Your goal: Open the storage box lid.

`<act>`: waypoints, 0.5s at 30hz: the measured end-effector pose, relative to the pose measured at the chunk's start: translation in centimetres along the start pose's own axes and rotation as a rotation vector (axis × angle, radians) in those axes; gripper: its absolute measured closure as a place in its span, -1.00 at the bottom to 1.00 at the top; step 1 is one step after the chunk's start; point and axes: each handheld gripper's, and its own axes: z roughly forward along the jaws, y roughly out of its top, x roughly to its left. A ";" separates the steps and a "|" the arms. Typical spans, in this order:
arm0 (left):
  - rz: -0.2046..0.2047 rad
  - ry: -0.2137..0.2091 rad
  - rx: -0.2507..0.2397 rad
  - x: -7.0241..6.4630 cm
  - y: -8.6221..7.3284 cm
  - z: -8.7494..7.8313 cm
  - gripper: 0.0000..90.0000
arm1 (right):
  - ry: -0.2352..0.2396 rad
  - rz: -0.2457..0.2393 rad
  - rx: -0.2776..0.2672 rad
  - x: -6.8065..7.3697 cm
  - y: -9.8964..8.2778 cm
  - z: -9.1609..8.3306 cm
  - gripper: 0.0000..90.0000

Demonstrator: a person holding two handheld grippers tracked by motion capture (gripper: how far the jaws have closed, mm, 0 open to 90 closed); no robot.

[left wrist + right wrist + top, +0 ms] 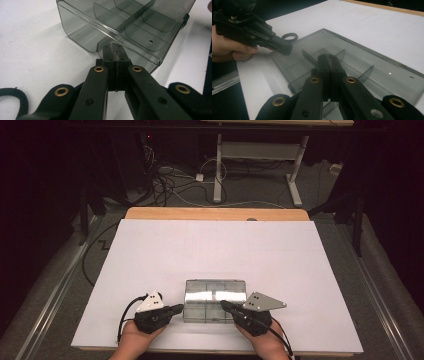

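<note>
Glossy clear smoky plastic box (215, 301) (smooth) on a matt white tabletop (215, 245).

No words, numbers, labels or signs are showing that can be read. Nothing is printed on the clear plastic box (215, 300), on the white table top (215, 245), or on the black grippers.
</note>
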 end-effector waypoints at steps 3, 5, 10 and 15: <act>0.002 0.007 0.005 -0.1 0.0 0.1 0.96 | 0.010 -0.005 0.002 0.3 0.0 0.2 1.00; -0.002 0.003 0.004 0.0 0.0 0.1 0.96 | 0.031 -0.015 0.007 0.8 -0.1 0.5 1.00; -0.022 -0.020 0.013 0.3 0.0 0.1 0.96 | 0.068 -0.030 0.015 1.8 -0.3 0.8 1.00; -0.003 0.002 -0.012 0.0 -0.1 -0.1 0.96 | 0.091 -0.048 0.024 2.6 -0.5 0.8 1.00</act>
